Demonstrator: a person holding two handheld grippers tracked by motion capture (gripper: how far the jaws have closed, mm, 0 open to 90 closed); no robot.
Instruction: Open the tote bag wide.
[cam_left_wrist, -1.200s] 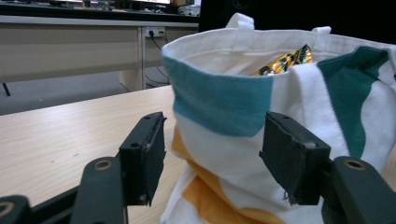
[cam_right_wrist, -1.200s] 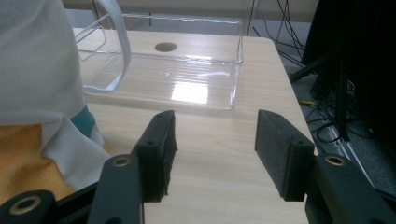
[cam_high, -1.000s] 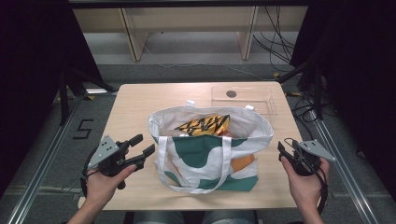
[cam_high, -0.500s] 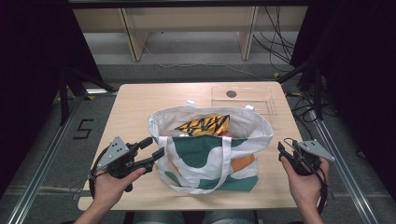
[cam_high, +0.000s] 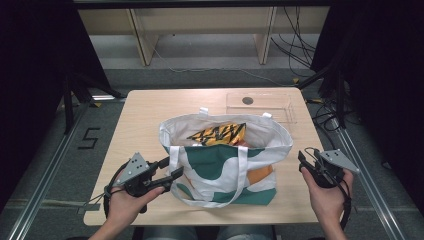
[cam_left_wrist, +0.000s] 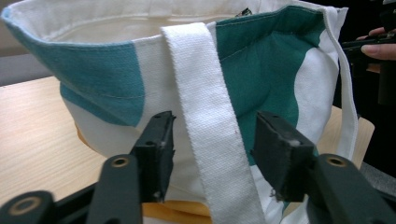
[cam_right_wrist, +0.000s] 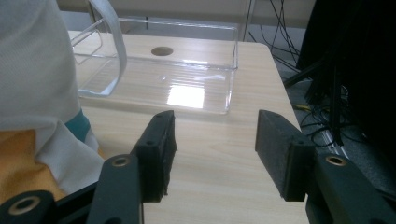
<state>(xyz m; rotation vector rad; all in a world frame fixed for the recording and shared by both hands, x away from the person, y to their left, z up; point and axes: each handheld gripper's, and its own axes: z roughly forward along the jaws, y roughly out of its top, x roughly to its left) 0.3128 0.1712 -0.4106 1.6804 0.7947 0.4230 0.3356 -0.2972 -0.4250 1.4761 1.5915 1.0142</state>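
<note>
Left gripper (cam_high: 171, 169) has moved right, up against the tote bag (cam_high: 227, 160) at table (cam_high: 150, 107) centre; jaws wide, straddling its white strap (cam_left_wrist: 210, 126). Right gripper (cam_high: 306, 161) wide apart over bare wood near right edge. Clear tray (cam_high: 260, 105) far right.

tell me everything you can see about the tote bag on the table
The tote bag is woven canvas, white with teal and orange wavy patches and white webbing handles. It stands upright and open near the table's front edge, holding a yellow packet with black stripes. A clear plastic tray lies just behind it. The left tool is open, its jaws either side of the front handle strap, not clamping it. The right tool is open beside the bag, apart from it.
</note>
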